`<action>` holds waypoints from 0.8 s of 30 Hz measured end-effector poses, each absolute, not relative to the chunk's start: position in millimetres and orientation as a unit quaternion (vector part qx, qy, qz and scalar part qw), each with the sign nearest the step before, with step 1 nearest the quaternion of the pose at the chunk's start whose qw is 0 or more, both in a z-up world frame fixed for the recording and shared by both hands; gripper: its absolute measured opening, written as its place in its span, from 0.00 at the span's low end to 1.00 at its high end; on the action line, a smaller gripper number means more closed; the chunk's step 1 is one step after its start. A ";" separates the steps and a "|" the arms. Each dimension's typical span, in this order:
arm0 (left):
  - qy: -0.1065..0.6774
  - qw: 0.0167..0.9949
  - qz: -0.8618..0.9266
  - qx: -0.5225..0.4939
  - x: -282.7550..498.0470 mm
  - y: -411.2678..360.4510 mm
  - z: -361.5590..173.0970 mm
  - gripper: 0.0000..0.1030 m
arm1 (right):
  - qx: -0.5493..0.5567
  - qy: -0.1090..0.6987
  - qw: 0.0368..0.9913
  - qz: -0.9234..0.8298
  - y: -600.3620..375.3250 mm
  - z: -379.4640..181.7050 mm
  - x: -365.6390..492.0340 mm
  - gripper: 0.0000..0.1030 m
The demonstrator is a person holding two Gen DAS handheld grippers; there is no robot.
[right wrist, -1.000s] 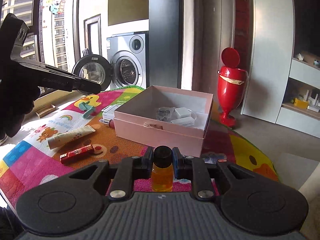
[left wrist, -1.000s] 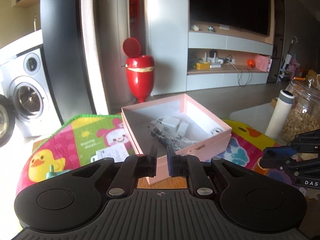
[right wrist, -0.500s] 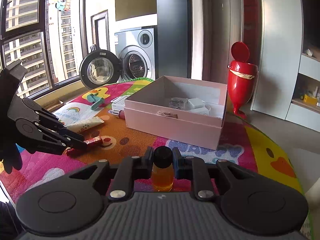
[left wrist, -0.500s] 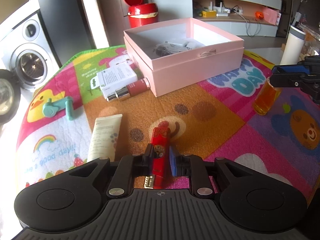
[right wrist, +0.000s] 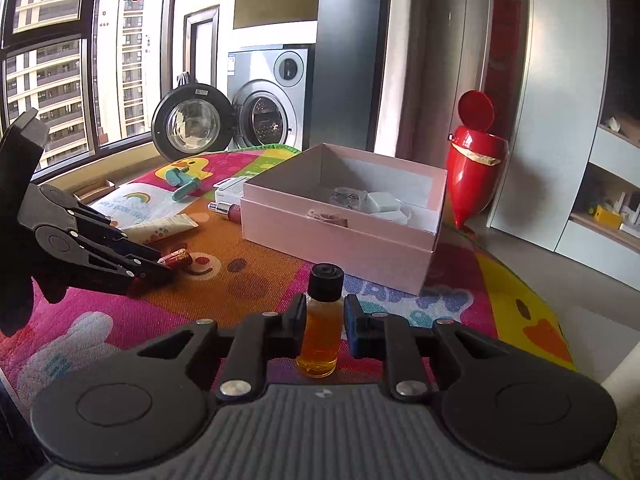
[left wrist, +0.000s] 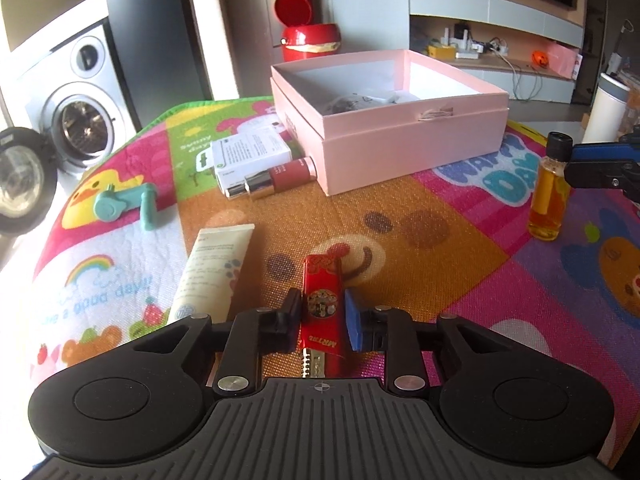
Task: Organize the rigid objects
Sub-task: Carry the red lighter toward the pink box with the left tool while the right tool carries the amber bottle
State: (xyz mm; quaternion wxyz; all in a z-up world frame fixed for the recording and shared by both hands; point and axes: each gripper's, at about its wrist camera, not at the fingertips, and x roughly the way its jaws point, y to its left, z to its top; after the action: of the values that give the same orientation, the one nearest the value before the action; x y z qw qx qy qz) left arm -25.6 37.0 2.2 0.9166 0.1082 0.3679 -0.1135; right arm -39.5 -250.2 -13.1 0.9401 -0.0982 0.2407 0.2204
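A small red lighter-like item [left wrist: 322,280] lies on the play mat. My left gripper [left wrist: 324,316] is low over it, and its jaws are opening with the item between them, the pads just off its sides. From the right wrist view the left gripper [right wrist: 160,268] shows at the left with the red item [right wrist: 178,258] poking out. My right gripper [right wrist: 323,320] is shut on an amber bottle [right wrist: 321,332] with a black cap, upright just above the mat; the bottle [left wrist: 548,204] also shows at the right of the left wrist view. The open pink box [left wrist: 400,144] stands behind, with a few small items inside.
On the mat left of the box lie a cream tube [left wrist: 212,272], a white carton [left wrist: 248,156], a dark-red cosmetic bottle [left wrist: 280,178] and a teal handle [left wrist: 124,204]. A white cylinder [left wrist: 606,108] stands at the far right. Beyond are a red bin [left wrist: 310,40] and a washing machine [left wrist: 80,92].
My left gripper came down from in front of the box to the mat and its jaws parted around the red item. The right gripper kept the bottle almost still.
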 end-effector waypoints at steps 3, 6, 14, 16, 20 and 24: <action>0.362 0.919 -0.113 0.111 -27.7 36.5 1.0 0.26 | -0.098 0.250 0.937 0.223 -248.1 -12.8 -30.1 0.25; 0.360 0.920 -0.112 0.102 -28.5 38.5 0.3 0.26 | -0.103 0.253 0.937 0.220 -245.6 -14.3 -24.7 0.26; 0.350 0.926 -0.112 0.084 -31.2 42.8 -2.4 0.26 | -0.081 0.259 0.938 0.217 -245.3 -9.1 -4.1 0.50; 0.346 0.928 -0.113 0.083 -32.5 43.6 -3.3 0.26 | -0.071 0.269 0.935 0.219 -245.0 -8.7 2.3 0.51; 0.341 0.930 -0.110 0.080 -33.8 43.2 -4.2 0.26 | -0.038 0.300 0.927 0.222 -245.4 -12.5 20.0 0.51; 0.335 0.933 -0.109 0.074 -36.6 44.0 -5.8 0.26 | 0.020 0.356 0.909 0.217 -244.5 -19.6 58.0 0.50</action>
State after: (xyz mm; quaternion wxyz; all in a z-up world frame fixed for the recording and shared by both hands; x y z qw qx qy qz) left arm -36.6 44.0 -5.8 0.9330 0.0743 0.3350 -0.1086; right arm 58.0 -244.5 -19.6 0.9088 0.0203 0.3560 0.2167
